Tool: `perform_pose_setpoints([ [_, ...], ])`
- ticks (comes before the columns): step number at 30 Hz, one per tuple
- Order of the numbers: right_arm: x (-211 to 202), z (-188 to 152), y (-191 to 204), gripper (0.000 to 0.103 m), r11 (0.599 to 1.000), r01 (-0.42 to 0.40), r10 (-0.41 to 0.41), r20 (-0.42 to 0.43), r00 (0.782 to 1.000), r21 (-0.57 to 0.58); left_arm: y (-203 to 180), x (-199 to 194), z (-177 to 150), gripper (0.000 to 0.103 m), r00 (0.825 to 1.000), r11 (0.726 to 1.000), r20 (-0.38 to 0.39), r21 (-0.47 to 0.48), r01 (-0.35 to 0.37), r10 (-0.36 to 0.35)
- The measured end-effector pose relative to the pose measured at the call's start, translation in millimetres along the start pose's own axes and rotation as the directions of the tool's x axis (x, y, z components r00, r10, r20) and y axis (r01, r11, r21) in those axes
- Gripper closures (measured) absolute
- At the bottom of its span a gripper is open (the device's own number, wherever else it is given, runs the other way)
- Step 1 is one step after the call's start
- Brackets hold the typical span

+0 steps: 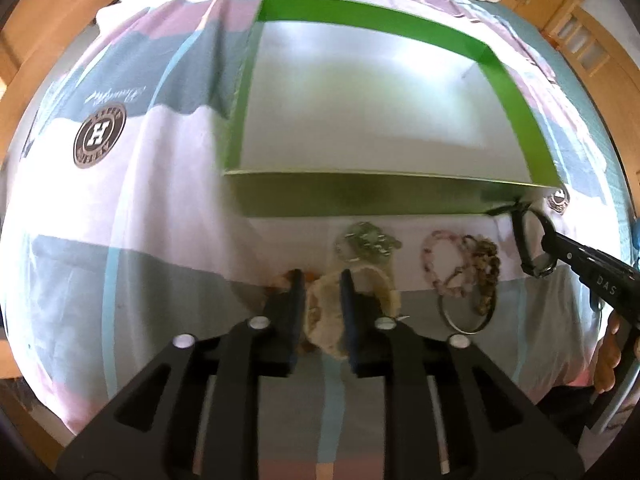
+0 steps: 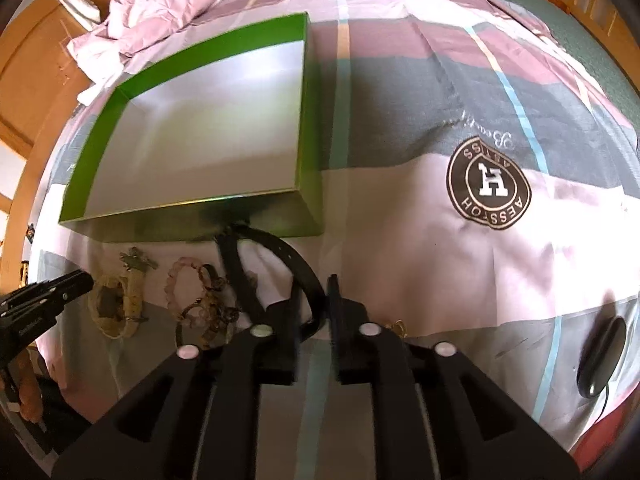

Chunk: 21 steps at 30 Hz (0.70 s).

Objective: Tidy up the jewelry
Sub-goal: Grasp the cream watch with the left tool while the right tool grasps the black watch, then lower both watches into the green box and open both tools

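My left gripper [image 1: 321, 280] points down at the bedsheet, and a cream beaded bracelet [image 1: 320, 320] fills the gap between its fingers, pressed by both pads. In the right wrist view the left gripper [image 2: 82, 280] comes in from the left at that same cream bracelet [image 2: 120, 320]. My right gripper [image 2: 316, 294] is shut on the strap of a black watch [image 2: 296, 264], which loops up toward the green box [image 2: 200, 224]. From the left wrist view the right gripper [image 1: 550, 240] and the watch [image 1: 542, 268] sit at the box's [image 1: 360, 196] near right corner. The box is open, with a grey floor.
On the sheet in front of the box lie a green stone piece [image 1: 366, 240], a pink bead bracelet [image 1: 432, 256], a brown bead bracelet [image 1: 488, 268] and a metal bangle [image 1: 460, 324]. A small silver piece [image 1: 558, 200] lies by the box corner. A black oval object [image 2: 600, 360] rests at the right.
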State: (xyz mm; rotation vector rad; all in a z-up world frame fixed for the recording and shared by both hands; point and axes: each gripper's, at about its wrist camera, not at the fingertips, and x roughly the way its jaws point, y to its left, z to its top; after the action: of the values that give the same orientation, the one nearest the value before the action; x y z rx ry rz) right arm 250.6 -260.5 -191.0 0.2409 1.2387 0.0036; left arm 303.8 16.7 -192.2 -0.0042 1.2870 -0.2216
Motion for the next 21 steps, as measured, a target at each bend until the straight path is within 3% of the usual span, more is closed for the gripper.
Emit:
perform_pose_setpoints([
  [1,6,6,7,0.076,1.000,0.001,-0.001,-0.001,1.000,0.012,2,1,0,0.069,1.000,1.000,-0.004,-0.007,0.000,0.000],
  [4,3,11,1,0.069,0.999,0.018,-0.019,0.017,1.000,0.043,6,2,0,0.066,1.000,1.000,-0.013,-0.012,0.009,-0.009],
  [7,5,11,0,0.069,0.998,0.038,-0.038,0.010,0.999,0.051,5,8,-2,0.065,0.998,0.999,-0.041,0.000,0.044,-0.044],
  [12,18,9,4,0.069,0.996,0.079,-0.078,-0.026,0.997,0.038,1,21,-11,0.066,0.997,1.000,-0.082,0.029,0.010,-0.008],
  [14,22,8,3,0.069,0.995,0.099,-0.098,-0.037,0.994,0.029,0,24,-12,0.067,0.996,1.000,-0.090,0.031,0.003,0.000],
  [17,28,7,4,0.069,0.991,0.131,-0.130,-0.052,0.990,0.016,-3,26,-12,0.084,0.995,0.999,-0.095,0.039,-0.002,0.005],
  [20,36,4,8,0.070,0.986,0.164,-0.165,-0.062,0.984,-0.026,-7,25,-11,0.084,0.996,0.999,-0.088,0.050,-0.007,0.012],
  [21,38,3,10,0.081,0.985,0.168,-0.170,-0.062,0.983,-0.045,-7,25,-11,0.085,0.996,0.999,-0.086,0.053,-0.009,0.014],
])
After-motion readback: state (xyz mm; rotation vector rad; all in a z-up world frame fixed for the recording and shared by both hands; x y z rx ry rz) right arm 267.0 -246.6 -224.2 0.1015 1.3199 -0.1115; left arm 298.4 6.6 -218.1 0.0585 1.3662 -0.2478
